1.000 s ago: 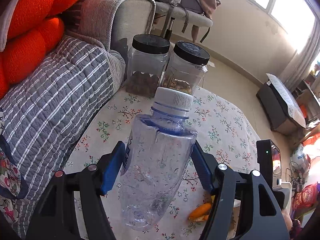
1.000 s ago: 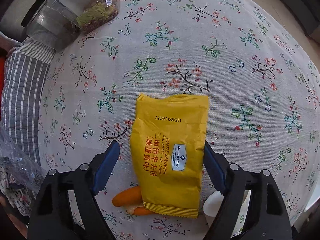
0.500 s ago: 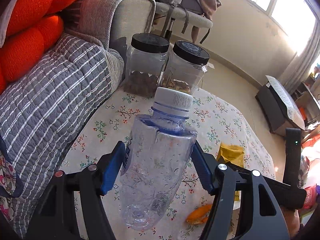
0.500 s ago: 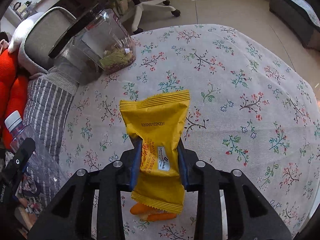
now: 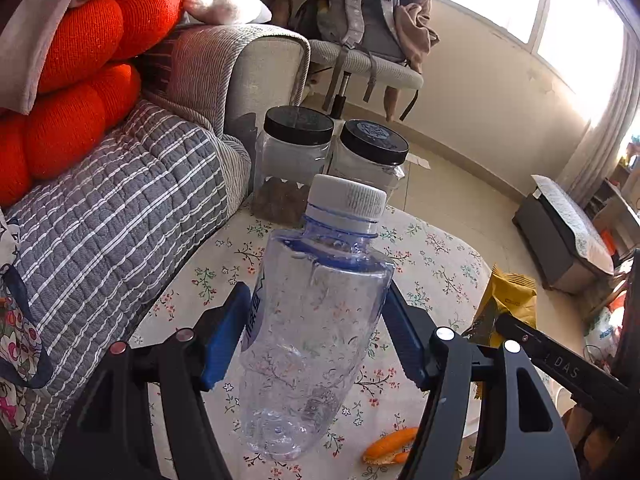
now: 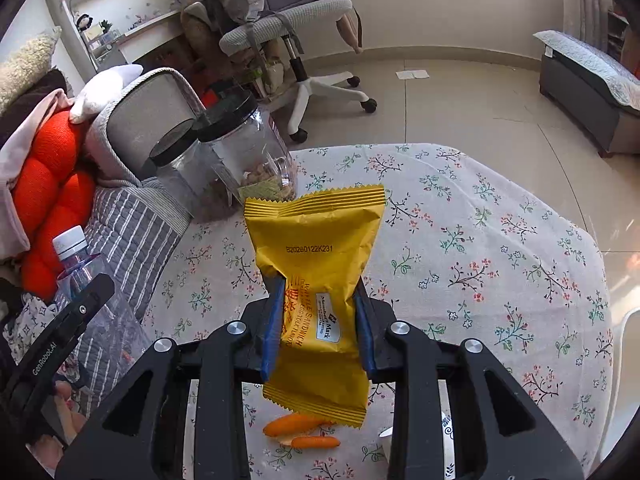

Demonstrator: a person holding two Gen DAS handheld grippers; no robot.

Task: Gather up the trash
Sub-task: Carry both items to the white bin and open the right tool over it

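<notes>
Left-wrist view: left tongs (image 5: 316, 340) clamp a ribbed-cap clear bottle (image 5: 312, 328) — right tongs (image 6: 320, 330) pinch a crinkly yellow wrapper (image 6: 316, 280).

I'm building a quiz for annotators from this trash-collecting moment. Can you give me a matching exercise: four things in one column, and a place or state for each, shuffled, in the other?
Things:
1. plastic bottle
2. yellow snack wrapper
3. orange peel
4. two black-lidded jars

Places or states:
A. lying on the floral tablecloth
B. clamped in the right gripper
C. standing at the table edge beside the sofa
D. clamped in the left gripper

Pairs: 1-D, 2-B, 3-A, 4-C
</notes>
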